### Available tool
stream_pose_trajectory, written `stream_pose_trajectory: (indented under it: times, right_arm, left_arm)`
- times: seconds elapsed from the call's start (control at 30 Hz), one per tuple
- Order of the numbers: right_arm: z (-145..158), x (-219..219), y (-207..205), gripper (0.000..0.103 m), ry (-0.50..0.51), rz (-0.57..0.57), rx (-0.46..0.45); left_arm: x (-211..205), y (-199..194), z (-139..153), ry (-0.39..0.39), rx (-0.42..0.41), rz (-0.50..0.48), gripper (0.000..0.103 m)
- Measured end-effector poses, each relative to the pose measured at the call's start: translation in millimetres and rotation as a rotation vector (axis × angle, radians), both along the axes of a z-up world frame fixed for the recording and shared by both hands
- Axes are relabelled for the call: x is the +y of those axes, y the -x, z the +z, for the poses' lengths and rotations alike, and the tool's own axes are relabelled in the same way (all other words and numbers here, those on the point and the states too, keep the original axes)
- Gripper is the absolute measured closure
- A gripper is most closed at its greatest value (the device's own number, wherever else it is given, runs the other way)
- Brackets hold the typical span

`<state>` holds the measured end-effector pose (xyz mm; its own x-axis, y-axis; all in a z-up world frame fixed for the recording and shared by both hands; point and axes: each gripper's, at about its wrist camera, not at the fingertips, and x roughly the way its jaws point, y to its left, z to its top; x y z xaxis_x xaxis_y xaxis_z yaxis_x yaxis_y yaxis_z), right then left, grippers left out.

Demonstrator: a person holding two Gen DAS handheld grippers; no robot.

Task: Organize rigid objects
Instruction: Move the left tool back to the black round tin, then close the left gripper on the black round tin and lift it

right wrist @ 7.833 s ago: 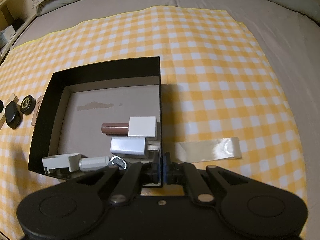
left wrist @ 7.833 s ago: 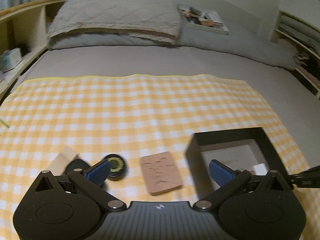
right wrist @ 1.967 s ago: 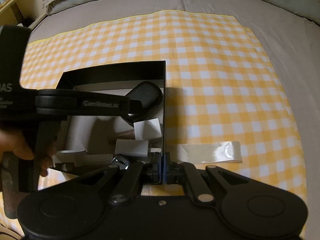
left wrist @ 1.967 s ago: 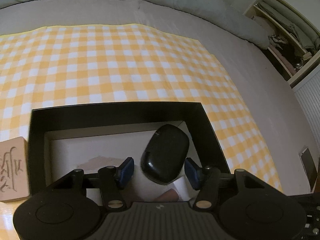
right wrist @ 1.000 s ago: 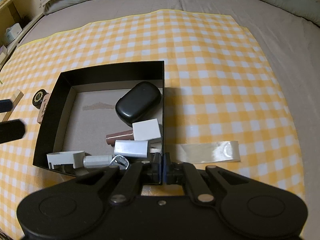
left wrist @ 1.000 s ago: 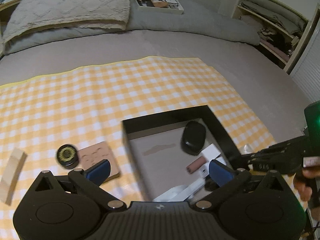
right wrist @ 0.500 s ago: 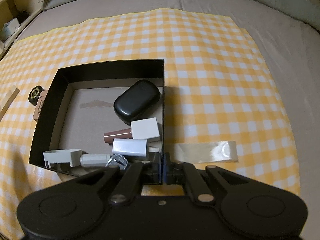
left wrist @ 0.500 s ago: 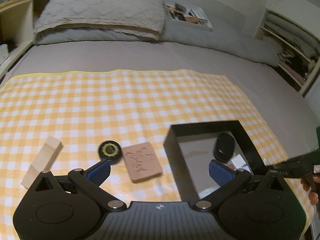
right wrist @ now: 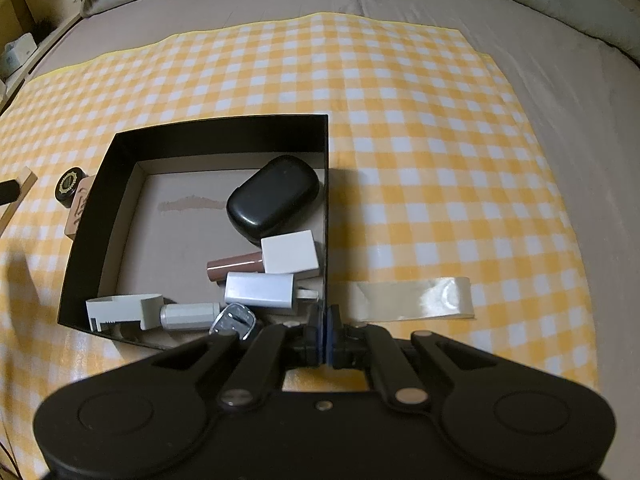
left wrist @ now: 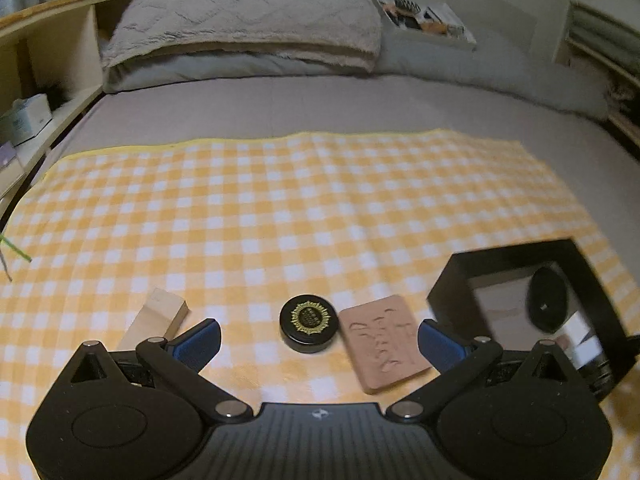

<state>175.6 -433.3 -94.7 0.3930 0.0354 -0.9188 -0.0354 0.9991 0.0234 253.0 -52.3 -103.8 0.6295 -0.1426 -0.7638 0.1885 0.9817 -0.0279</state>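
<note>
My left gripper (left wrist: 319, 338) is open and empty, low over the checked cloth. Between its fingers lie a round black tin with a gold emblem (left wrist: 308, 322) and a pink carved slab (left wrist: 382, 342). A pale wooden block (left wrist: 154, 318) lies by the left finger. The black box (right wrist: 96, 216) holds a black case (right wrist: 274, 196), a white cube (right wrist: 290, 256), a brown tube (right wrist: 234, 266), a silver charger (right wrist: 260, 290) and other small items. My right gripper (right wrist: 323, 334) is shut on the box's near right wall.
The yellow checked cloth (left wrist: 280, 200) covers a grey bed. A strip of clear tape (right wrist: 412, 300) lies right of the box. Pillows (left wrist: 248, 24) and a magazine (left wrist: 424, 16) lie at the head; shelves (left wrist: 36, 80) stand on the left.
My left gripper has let go of the black case in the box and swung left to hover over the tin and slab. The right gripper has held the box wall throughout.
</note>
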Motion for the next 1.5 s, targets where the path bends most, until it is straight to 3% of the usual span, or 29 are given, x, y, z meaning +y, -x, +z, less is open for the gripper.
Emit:
stream_pose_trajectory:
  times: [0.17, 0.37, 0.57, 0.87, 1.07, 1.27, 1.5]
  right_arm:
    - [-1, 1, 1, 0.1, -0.014, 0.002, 0.001]
    - [-1, 1, 2, 0.1, -0.018, 0.031, -0.008]
    - [-4, -5, -2, 0.099, -0.042, 0.04, -0.007]
    - [-8, -9, -5, 0.099, -0.054, 0.047, -0.009]
    - [-8, -9, -5, 0.099, -0.055, 0.046, -0.009]
    - [-8, -9, -5, 0.099, -0.052, 0.048, -0.009]
    - [-9, -8, -6, 0.099, -0.05, 0.048, -0.009]
  left_arm:
    - [-2, -12, -19, -0.062, 0.028, -0.076, 0.0]
    - [-2, -26, -38, -0.154, 0.064, -0.077, 0.0]
    - [-7, -36, -58, -0.236, 0.107, -0.165, 0.01]
    - [-11, -55, -65, -0.205, 0.053, -0.138, 0.035]
    - [-22, -70, -69, -0.2, 0.069, -0.137, 0.052]
    - [-26, -72, -70, -0.186, 0.065, -0.127, 0.052]
    - [-21, -59, -48, -0.124, 0.046, -0.087, 0.052]
